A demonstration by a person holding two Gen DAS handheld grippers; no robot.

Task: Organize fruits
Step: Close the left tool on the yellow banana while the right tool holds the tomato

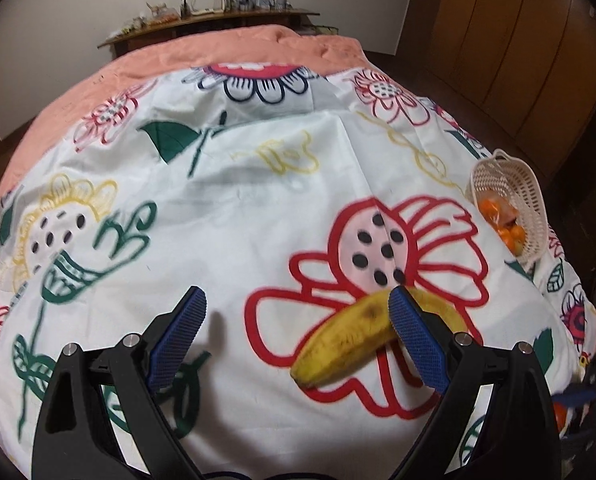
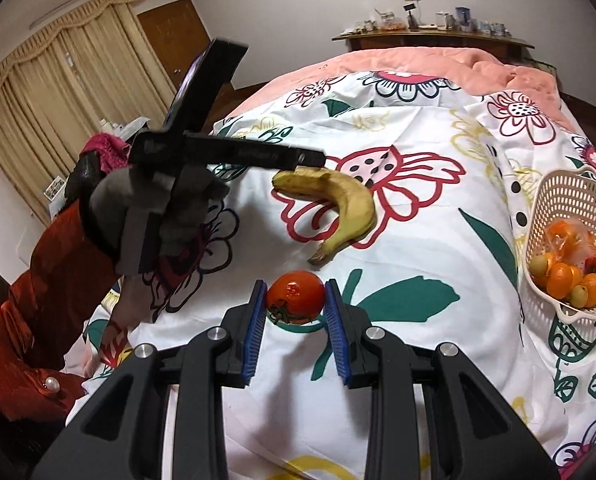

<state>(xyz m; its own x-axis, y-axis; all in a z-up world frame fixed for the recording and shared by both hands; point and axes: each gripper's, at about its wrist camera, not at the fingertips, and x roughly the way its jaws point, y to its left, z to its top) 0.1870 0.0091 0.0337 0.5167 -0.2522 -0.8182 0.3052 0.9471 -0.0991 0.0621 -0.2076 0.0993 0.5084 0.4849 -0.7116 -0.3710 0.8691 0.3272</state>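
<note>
A yellow banana (image 1: 350, 340) lies on the flowered bedsheet (image 1: 257, 208). My left gripper (image 1: 298, 308) is open, its right finger over the banana's middle; it holds nothing. In the right wrist view the banana (image 2: 344, 204) lies ahead and the left gripper (image 2: 217, 152) hovers by its far end. My right gripper (image 2: 295, 300) has its blue pads on both sides of a red tomato (image 2: 295, 294) on the sheet. A white basket (image 2: 574, 240) at the right holds oranges and small green fruits; it also shows in the left wrist view (image 1: 510, 208).
The bed has a pink blanket (image 1: 217, 48) at its far end. A wooden shelf (image 2: 434, 36) with small items stands behind. Curtains (image 2: 57, 92) and a door are at the left. The person's red sleeve (image 2: 37, 280) is at the left edge.
</note>
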